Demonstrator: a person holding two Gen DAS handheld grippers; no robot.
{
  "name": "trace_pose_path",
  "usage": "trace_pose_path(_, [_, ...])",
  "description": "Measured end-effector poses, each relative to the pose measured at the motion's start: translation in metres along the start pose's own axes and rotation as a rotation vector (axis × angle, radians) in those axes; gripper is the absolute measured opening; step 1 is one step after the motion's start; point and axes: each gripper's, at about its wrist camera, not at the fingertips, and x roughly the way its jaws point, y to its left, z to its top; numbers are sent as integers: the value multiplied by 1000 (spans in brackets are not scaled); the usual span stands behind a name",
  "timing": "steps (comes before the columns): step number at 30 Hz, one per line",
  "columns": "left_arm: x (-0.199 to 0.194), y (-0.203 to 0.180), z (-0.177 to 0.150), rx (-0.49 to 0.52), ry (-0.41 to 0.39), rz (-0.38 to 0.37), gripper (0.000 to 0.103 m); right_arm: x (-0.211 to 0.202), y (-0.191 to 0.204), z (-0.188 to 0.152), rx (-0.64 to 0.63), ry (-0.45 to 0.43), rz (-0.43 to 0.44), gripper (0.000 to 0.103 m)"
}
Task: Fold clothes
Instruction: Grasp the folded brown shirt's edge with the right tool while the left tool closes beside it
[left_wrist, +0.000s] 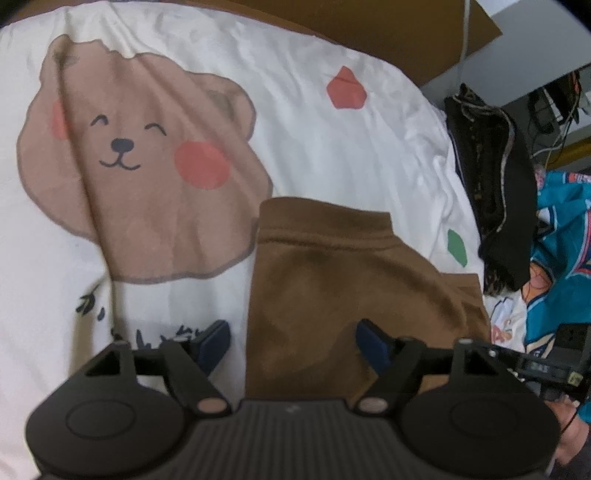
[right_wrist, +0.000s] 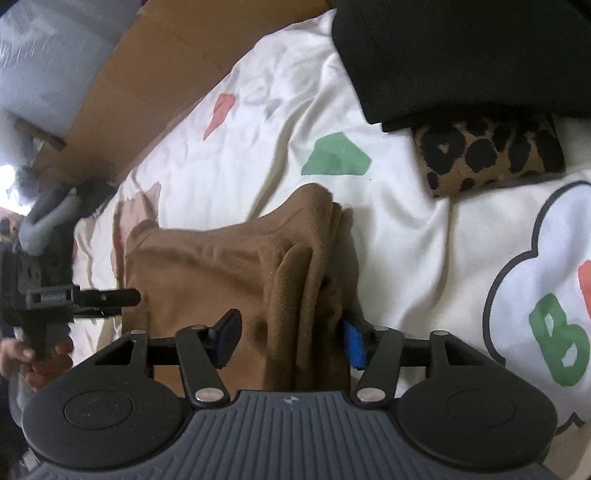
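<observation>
On the bear-print bedspread (left_wrist: 332, 155) lies the folded brown garment (left_wrist: 332, 288), long axis running away from both cameras, hemmed end farthest. The left tongs (left_wrist: 291, 345) straddle its left edge, released. The right tongs (right_wrist: 291, 343) bracket its stacked folds without pinching. Only the right view shows the leopard-print cloth (right_wrist: 491, 155).

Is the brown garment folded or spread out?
Folded. The brown garment lies as a compact rectangle, with stacked layers showing along its right edge.

One brown garment (left_wrist: 332, 295), two claws (left_wrist: 295, 345)
</observation>
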Motion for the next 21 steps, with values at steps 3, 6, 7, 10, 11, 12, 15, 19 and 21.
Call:
trace_pose_path(3, [-2, 5, 2, -21, 2, -37, 21, -3, -2, 1, 6, 2, 5, 22])
trace_pose_path(6, [-12, 3, 4, 4, -56, -30, 16, -10, 6, -1, -22, -22, 1, 21])
trace_pose_path(7, [-15, 2, 4, 19, -72, -21, 16, -12, 8, -2, -25, -29, 0, 21])
trace_pose_path(10, [-19, 2, 4, 23, -71, 5, 40, -13, 9, -3, -26, -32, -25, 29])
trace_pose_path(11, [-18, 3, 3, 21, -58, 15, 55, -11, 7, -3, -22, -25, -36, 33])
trace_pose_path(12, [-17, 5, 2, 16, -45, 20, 59, -10, 5, -3, -14, -21, -37, 39])
trace_pose_path(15, [-15, 12, -3, 4, -12, 4, 64, -7, 0, -1, 10, -13, -32, 43])
trace_pose_path(19, [-10, 16, -8, -1, -5, -32, 73, -3, -1, 1, 14, -2, -15, 46])
trace_pose_path(21, [-8, 15, -7, 3, -11, -50, 78, 1, -4, 2, 27, 1, 6, 47])
